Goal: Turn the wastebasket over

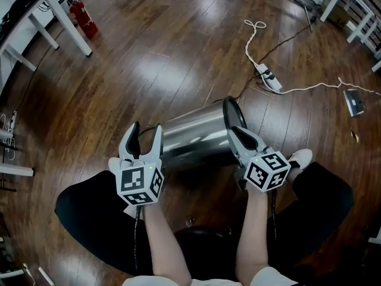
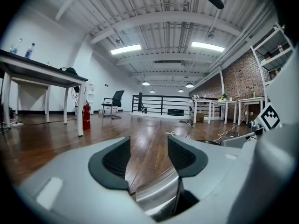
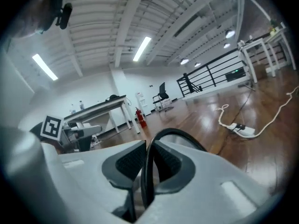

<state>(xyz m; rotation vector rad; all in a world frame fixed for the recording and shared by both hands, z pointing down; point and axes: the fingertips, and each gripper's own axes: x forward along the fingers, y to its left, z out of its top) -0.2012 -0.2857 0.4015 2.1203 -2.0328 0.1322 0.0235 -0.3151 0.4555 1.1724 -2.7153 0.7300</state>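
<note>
- The wastebasket (image 1: 196, 137) lies on its side straight ahead of the person, barring the way between the left gripper (image 1: 146, 133) and the right gripper (image 1: 238, 137).
- The left gripper's jaws stand apart with free room between them. The basket's black rim fills the right gripper's gap.
- Beyond the basket the wooden floor (image 1: 149, 58) is bare as far as the white table legs (image 1: 62, 24) and the fire extinguisher (image 1: 83, 16).
- Right of the basket's mouth, a power strip (image 1: 269, 78) and its white cable (image 1: 309, 89) cross the floor.
- The person's legs (image 1: 83, 201) close off the near side.
</note>
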